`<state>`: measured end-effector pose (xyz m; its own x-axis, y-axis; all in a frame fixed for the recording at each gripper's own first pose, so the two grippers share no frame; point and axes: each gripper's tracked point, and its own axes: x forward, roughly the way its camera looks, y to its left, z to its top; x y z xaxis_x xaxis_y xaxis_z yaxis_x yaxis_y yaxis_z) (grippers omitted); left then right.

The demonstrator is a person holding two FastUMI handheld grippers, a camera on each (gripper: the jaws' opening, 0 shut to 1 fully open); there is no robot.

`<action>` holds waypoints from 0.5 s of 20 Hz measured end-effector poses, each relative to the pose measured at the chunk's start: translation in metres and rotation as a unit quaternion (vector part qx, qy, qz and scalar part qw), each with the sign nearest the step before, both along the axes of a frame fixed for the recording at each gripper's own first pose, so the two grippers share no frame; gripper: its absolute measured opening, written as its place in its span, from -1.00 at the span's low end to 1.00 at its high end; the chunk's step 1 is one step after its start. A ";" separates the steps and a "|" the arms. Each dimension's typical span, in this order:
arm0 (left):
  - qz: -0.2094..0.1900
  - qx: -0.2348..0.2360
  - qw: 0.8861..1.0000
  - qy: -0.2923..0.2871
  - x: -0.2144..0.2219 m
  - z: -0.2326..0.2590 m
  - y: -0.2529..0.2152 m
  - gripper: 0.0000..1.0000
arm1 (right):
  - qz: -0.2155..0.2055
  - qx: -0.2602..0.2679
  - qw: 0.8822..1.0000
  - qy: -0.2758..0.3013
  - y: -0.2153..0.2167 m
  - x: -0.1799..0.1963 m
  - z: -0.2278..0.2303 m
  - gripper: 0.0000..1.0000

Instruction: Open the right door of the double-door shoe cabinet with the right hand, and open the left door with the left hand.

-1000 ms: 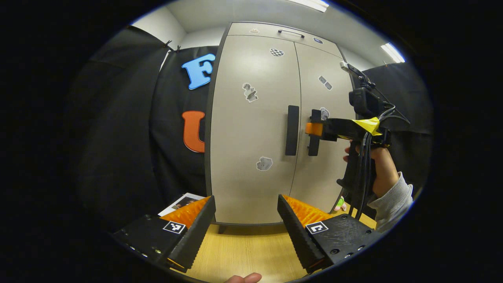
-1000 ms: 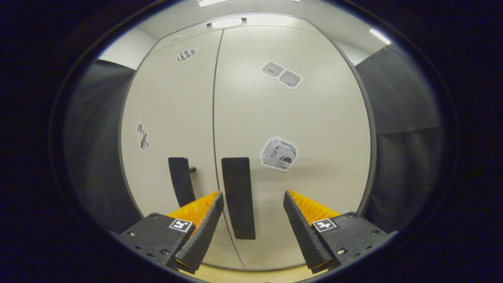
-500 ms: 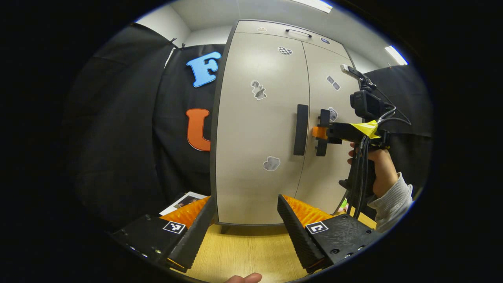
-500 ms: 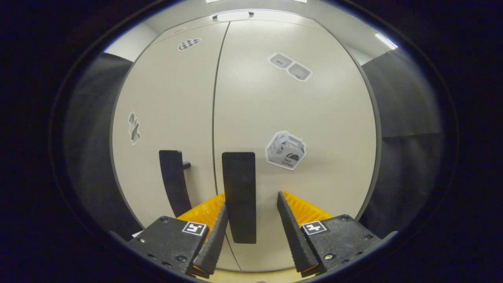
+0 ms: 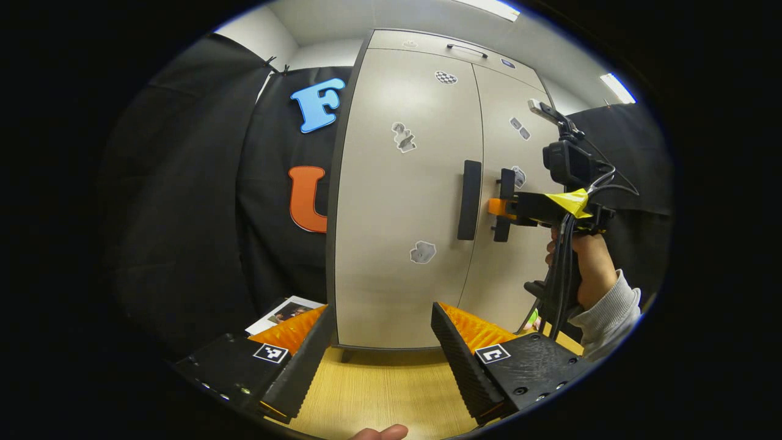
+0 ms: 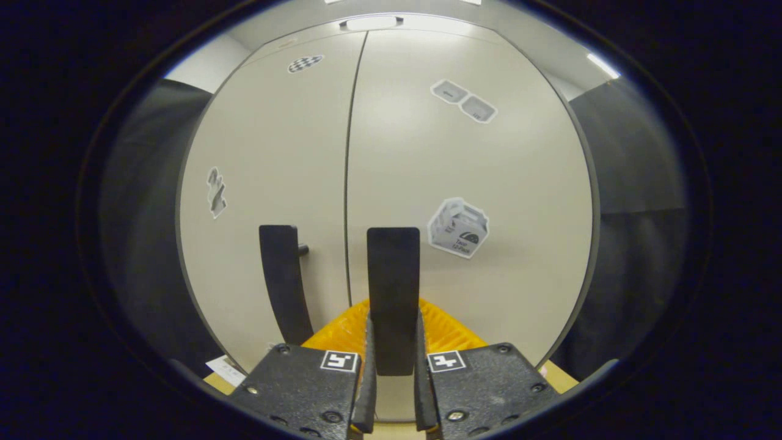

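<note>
right gripper (image 6: 393, 391) has its fingers (image 6: 368, 391) closed tight together; left gripper (image 5: 382, 354) hangs back, fingers spread wide.

Wooden floor (image 5: 379, 391) under cabinet (image 5: 397, 201), paper (image 5: 284, 313).

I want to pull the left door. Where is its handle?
In the left gripper view the left door handle is a dark upright bar at the left door's inner edge, beside the right door handle that the right tongs grip.

The right claw (image 6: 392, 366) is clamped on the right door's handle (image 6: 393, 287), a finger (image 6: 368, 391) pressed to each side. The left door's handle (image 6: 282, 284) stands just beside it, both doors flush.
</note>
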<state>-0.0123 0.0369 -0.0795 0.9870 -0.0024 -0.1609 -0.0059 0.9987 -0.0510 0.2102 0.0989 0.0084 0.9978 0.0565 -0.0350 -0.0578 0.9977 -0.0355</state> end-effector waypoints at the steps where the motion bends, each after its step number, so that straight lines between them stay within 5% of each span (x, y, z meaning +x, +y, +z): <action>1: -0.001 -0.002 1.000 -0.001 0.000 0.000 -0.001 0.90 | 0.004 0.009 1.000 -0.002 0.001 0.000 -0.001 -0.64; 3: -0.002 -0.004 1.000 0.000 -0.002 -0.001 -0.002 0.90 | 0.007 0.020 1.000 -0.003 0.000 0.000 0.000 -0.80; 10: 0.002 -0.005 1.000 -0.005 -0.015 0.003 -0.004 0.90 | 0.038 0.013 0.999 0.007 0.000 -0.016 0.000 -0.81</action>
